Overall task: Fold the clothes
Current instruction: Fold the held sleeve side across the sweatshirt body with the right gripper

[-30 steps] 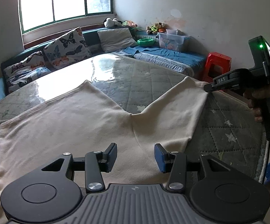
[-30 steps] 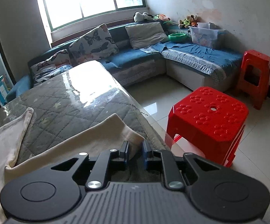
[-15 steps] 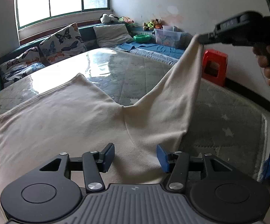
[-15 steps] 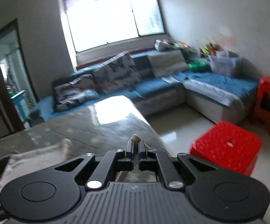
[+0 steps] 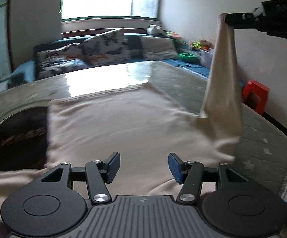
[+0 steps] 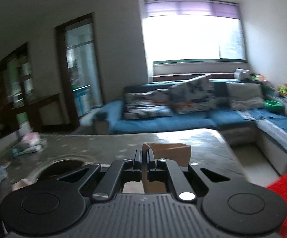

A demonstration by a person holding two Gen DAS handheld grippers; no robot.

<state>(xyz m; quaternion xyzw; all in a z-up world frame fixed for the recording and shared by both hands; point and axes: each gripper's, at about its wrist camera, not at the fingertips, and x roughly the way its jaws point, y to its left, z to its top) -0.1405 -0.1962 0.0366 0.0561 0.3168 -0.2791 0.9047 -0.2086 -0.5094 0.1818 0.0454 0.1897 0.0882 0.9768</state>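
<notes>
Your right hand-held gripper [image 6: 144, 155] is clamped on one corner of the beige garment [image 5: 123, 123], lifting that part high above the quilted surface [image 5: 262, 138]. Your left hand-held gripper [image 5: 144, 165], jaws just widening, hovers empty over the spread cloth.

Left claw [image 5: 144, 165]: black linkage arms, silver pivot screws, blue pads, ribbed grey housing; right claw [image 6: 144, 156] same, black pads

bright window [image 6: 193, 37] above a blue sofa [image 6: 163, 119], white walls, red stool [image 5: 255, 96].
</notes>
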